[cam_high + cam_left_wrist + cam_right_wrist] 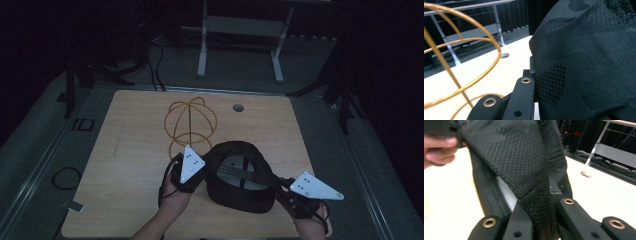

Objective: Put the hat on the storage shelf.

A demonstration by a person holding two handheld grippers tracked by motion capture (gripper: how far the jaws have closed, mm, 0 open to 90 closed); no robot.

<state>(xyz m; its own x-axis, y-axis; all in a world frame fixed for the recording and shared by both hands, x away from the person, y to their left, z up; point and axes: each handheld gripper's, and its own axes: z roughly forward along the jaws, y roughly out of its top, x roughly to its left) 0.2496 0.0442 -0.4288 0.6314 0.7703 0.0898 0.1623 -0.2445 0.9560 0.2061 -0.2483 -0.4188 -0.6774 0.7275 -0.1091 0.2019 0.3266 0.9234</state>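
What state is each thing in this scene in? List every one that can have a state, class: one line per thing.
Black cap: upside down, opening upward, gripped at both sides.
Wire hat stand: upright on the table, nothing on it.
Left gripper: shut on the black cap's edge.
Right gripper: shut on the black cap's fabric.

left gripper (pixel 200 172): black, white three-cornered plate, black cable lower left | right gripper (pixel 280 186): same plate, lower right | jaws: black, brass-ringed rivets | forearms bare

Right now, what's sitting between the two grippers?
The black cap, upside down, spans the stretch between the left gripper and the right gripper; the high view shows it.
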